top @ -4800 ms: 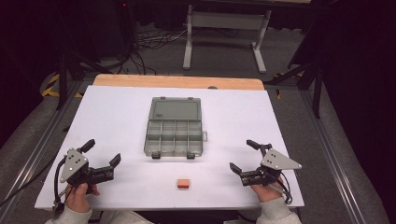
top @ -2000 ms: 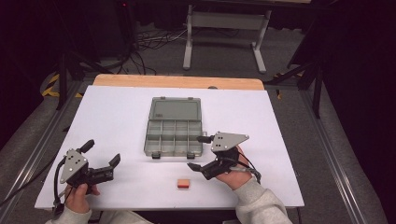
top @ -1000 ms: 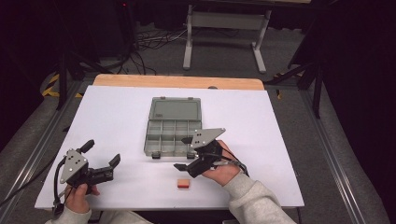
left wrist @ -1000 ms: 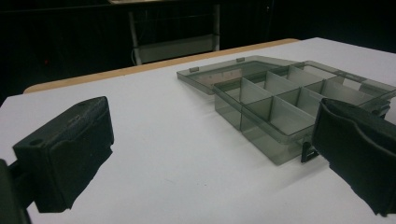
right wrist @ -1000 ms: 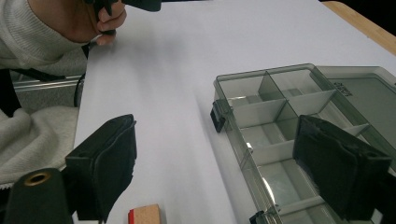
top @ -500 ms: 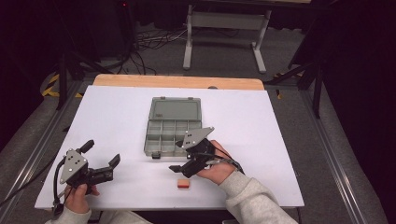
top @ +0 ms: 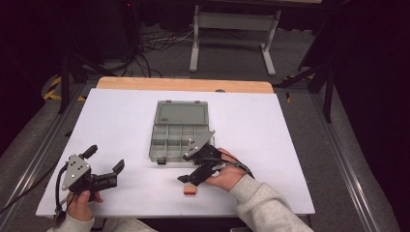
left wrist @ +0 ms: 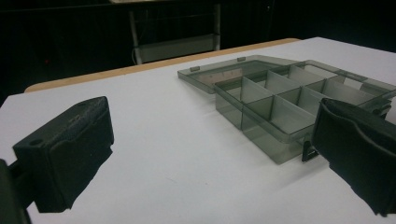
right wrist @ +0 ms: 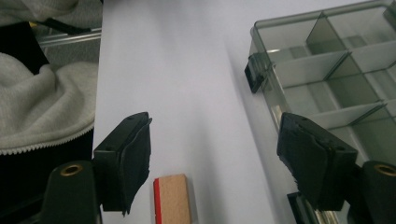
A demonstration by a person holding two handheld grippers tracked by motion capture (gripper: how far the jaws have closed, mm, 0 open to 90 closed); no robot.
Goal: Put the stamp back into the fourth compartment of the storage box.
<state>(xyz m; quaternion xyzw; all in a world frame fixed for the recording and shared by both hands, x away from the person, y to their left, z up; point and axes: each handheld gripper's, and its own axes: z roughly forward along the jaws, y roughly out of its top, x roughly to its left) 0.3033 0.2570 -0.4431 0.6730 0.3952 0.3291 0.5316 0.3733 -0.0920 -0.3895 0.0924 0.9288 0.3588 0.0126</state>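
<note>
Since the earlier frames, the right gripper point(top: 190, 169) has crossed from the table's right edge to the near centre, and its jaws have just been closing; they stand partly open over the small wooden block point(right wrist: 171, 195), gripping nothing. White table point(top: 121, 116): unchanged. Grey compartment box point(top: 176, 129), lid open, sits at centre, just beyond the right gripper. Left gripper point(top: 104, 164) rests near left, jaws wide apart and empty. Block lies near the front edge, red-edged, flat, between the right jaws.
</note>
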